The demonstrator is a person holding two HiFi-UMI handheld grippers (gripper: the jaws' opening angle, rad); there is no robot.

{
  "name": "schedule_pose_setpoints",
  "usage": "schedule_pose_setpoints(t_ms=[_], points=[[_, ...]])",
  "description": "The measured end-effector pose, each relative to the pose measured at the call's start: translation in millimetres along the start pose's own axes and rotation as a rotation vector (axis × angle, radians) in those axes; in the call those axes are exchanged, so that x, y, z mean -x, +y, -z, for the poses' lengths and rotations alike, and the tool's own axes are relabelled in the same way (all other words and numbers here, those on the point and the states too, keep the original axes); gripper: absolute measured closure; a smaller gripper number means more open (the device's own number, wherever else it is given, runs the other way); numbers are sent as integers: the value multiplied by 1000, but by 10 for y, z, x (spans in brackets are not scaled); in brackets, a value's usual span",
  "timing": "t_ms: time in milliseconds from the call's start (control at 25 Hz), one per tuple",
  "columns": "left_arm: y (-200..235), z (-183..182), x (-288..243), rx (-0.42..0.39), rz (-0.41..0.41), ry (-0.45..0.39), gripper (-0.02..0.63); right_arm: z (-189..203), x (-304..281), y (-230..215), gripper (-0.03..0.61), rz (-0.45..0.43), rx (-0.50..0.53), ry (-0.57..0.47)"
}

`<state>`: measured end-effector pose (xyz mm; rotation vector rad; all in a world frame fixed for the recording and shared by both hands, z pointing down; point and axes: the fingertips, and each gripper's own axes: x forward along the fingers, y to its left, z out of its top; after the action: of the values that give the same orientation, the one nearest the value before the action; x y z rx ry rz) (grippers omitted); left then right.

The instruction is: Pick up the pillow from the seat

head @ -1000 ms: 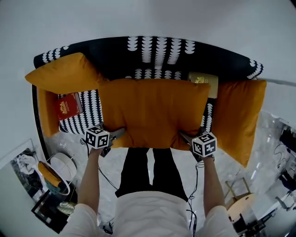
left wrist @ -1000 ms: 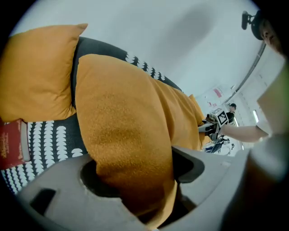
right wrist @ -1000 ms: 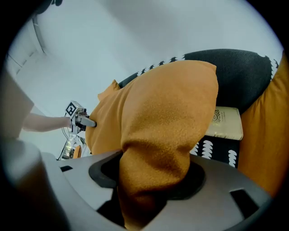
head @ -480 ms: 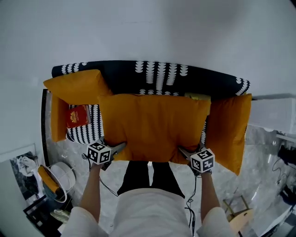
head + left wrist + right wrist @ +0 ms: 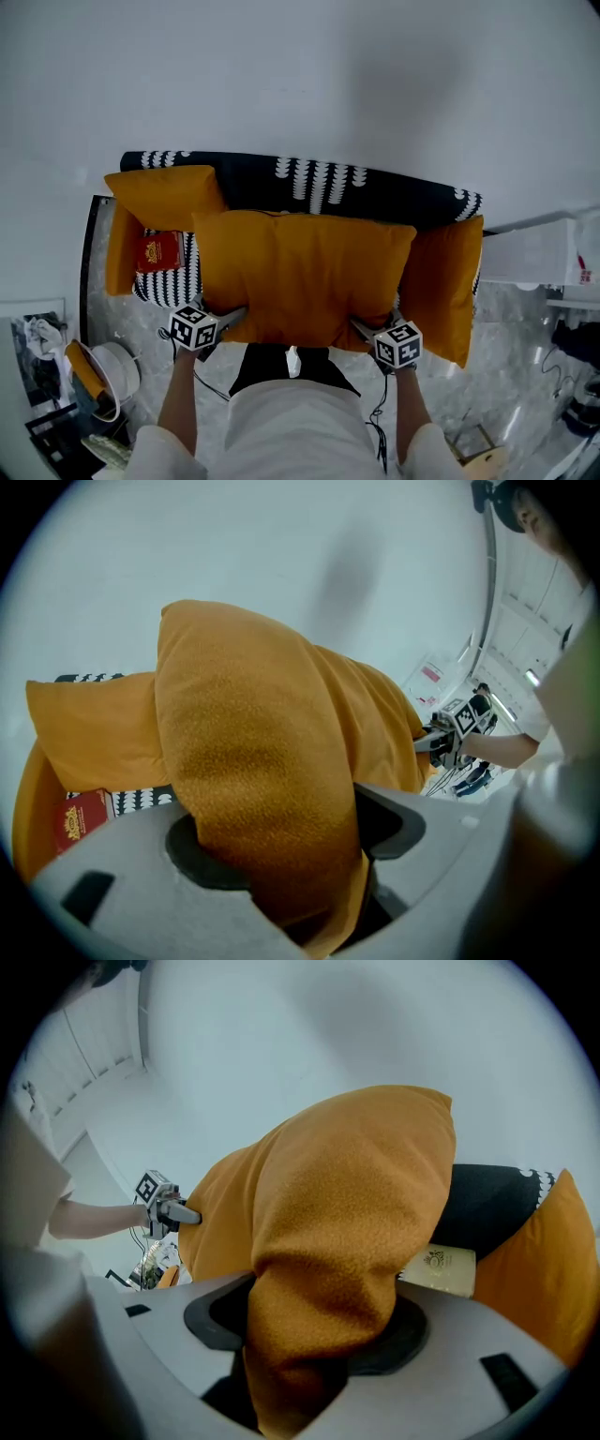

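Pillow point(image 5: 305, 274) between left claw point(image 5: 236, 316) and right claw point(image 5: 359, 327)

The big orange cloth pillow point(image 5: 305, 277) looks soft and fuzzy, with tiny bumps all over, and it does not shine. The black-and-white dotted cloth seat point(image 5: 309, 178) looks smooth and flat. The left gripper point(image 5: 234, 317) and the right gripper point(image 5: 361, 328) have smooth, dull grey plastic jaws. The grey marble-look stone floor point(image 5: 511, 309) is glossy.

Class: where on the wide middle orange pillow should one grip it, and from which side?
Grip the wide orange fabric pillow at its two near corners, from the person's side, as the left gripper and right gripper do. It is broad and soft: one central pinch would probably let it sag.
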<state>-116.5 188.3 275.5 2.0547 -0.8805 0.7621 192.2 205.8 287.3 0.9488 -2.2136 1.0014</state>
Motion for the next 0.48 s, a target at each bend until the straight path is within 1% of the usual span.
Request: schedule_pose_setpoints(t_ms=[280,480], points=[[-139,-28,320,-43,-5,-46,285,-37,222,262,318,19,17,-46],[-134,71,590,-75,-1,-80,284,7,307,575,318,43,32,-69]])
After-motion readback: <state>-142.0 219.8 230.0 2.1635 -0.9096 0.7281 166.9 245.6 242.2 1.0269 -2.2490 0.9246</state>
